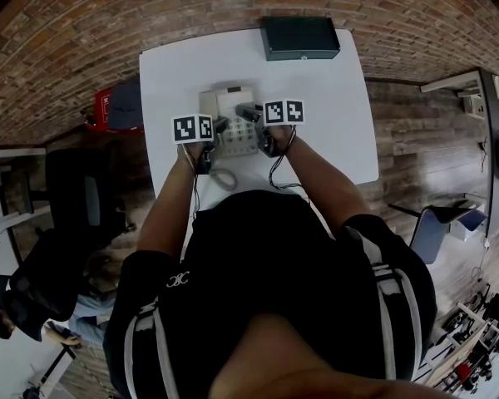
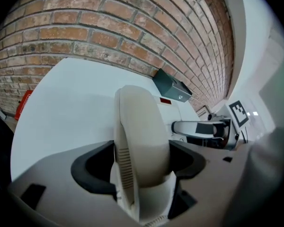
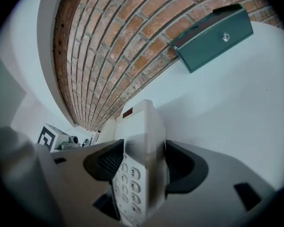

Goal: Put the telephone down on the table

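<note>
Table (image 1: 341, 123): white, set against a brick wall, with a green box (image 1: 299, 37) at its far edge.

Telephone (image 1: 233, 115): over mid-table, dead ahead of you. Its long axis runs away from you toward the wall. No view shows whether its underside touches the top.

Handset (image 2: 141, 131): lies along the telephone's left side and extends straight out from your left gripper (image 2: 139, 162), whose jaws pinch its near end.

Your right gripper (image 3: 141, 167) clamps the telephone's keypad edge.

Forearms reach forward, wrists turned inward, about level and equally near. The set-down likely calls for both hands lowering together, telephone flat.
</note>
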Motion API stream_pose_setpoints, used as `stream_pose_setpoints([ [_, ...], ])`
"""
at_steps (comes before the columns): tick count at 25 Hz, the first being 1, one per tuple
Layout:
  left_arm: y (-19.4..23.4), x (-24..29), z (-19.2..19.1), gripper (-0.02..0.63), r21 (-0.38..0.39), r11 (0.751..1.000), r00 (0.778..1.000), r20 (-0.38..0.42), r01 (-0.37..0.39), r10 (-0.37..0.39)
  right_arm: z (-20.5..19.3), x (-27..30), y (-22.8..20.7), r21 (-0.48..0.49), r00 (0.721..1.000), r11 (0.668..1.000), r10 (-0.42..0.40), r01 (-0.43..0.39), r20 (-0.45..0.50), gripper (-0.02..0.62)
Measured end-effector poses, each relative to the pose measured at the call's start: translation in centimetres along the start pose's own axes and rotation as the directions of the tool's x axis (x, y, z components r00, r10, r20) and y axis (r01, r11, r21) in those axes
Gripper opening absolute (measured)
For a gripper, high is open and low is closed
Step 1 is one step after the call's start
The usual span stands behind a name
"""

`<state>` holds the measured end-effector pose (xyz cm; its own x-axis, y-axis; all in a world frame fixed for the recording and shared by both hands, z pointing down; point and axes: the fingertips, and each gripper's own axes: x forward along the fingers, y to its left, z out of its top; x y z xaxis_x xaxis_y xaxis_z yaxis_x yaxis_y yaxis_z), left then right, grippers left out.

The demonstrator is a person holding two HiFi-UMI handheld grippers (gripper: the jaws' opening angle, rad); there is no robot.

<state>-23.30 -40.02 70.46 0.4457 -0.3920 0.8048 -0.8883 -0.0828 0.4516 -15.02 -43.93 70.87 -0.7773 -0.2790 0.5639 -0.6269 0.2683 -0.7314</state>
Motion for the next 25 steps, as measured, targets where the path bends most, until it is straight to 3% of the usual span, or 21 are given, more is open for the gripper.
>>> stream_pose_setpoints([
  [4, 0.1, -1.9, 1.6, 0.33, 0.068, 0.996, 0.991, 0.119, -0.062, 0.054, 1.8, -1.8, 0.6, -0.089, 0.993, 0.995, -0.025, 0.035, 0.118, 0.233],
  [7, 0.0, -4.1, 3.0, 0.33, 0.151, 0.977, 0.973, 0.199, -0.15, 0.118, 4.2, -4.2, 1.7, -0.187, 0.967, 0.978, -0.045, 0.094, 0.251, 0.232],
  [8, -0.2, -5.0, 3.6, 0.329, 0.17, 0.969, 0.962, 0.24, -0.176, 0.133, 5.0, -5.1, 2.2, -0.239, 0.952, 0.962, -0.053, 0.129, 0.301, 0.219],
  [9, -0.4, -6.1, 4.3, 0.328, 0.181, 0.963, 0.947, 0.288, -0.2, 0.143, 5.7, -6.0, 2.8, -0.29, 0.935, 0.942, -0.06, 0.168, 0.35, 0.146],
  [10, -0.8, -7.2, 5.1, 0.302, 0.184, 0.957, 0.927, 0.344, -0.225, 0.151, 6.4, -7.0, 3.5, -0.335, 0.915, 0.919, -0.063, 0.209, 0.398, 0.092],
  [11, -1.1, -8.5, 5.9, 0.236, 0.184, 0.95, 0.901, 0.404, -0.253, 0.161, 7.1, -7.9, 4.4, -0.371, 0.895, 0.896, -0.059, 0.243, 0.443, 0.063],
  [13, -1.9, -11.3, 7.4, 0.157, 0.178, 0.935, 0.836, 0.519, -0.308, 0.177, 8.5, -9.7, 6.8, -0.422, 0.856, 0.86, -0.031, 0.285, 0.516, 0.025],
  [17, -4.5, -16.4, 9.4, 0.046, 0.152, 0.925, 0.721, 0.674, -0.348, 0.161, 10.6, -12.9, 11.8, -0.426, 0.8, 0.864, 0.046, 0.269, 0.598, 0.0],
  [21, -7.1, -22.1, 10.8, 0.011, 0.074, 0.948, 0.622, 0.77, -0.308, 0.142, 12.1, -17.5, 16.3, -0.445, 0.715, 0.842, 0.108, 0.303, 0.691, -0.002],
  [23, -8.3, -24.8, 11.2, 0.006, 0.073, 0.946, 0.575, 0.808, -0.315, 0.129, 12.2, -19.7, 17.8, -0.465, 0.671, 0.809, 0.123, 0.359, 0.731, -0.002],
  [25, -9.0, -26.7, 11.2, 0.006, 0.088, 0.935, 0.54, 0.833, -0.344, 0.12, 12.1, -21.1, 18.7, -0.474, 0.639, 0.777, 0.121, 0.415, 0.76, -0.002],
])
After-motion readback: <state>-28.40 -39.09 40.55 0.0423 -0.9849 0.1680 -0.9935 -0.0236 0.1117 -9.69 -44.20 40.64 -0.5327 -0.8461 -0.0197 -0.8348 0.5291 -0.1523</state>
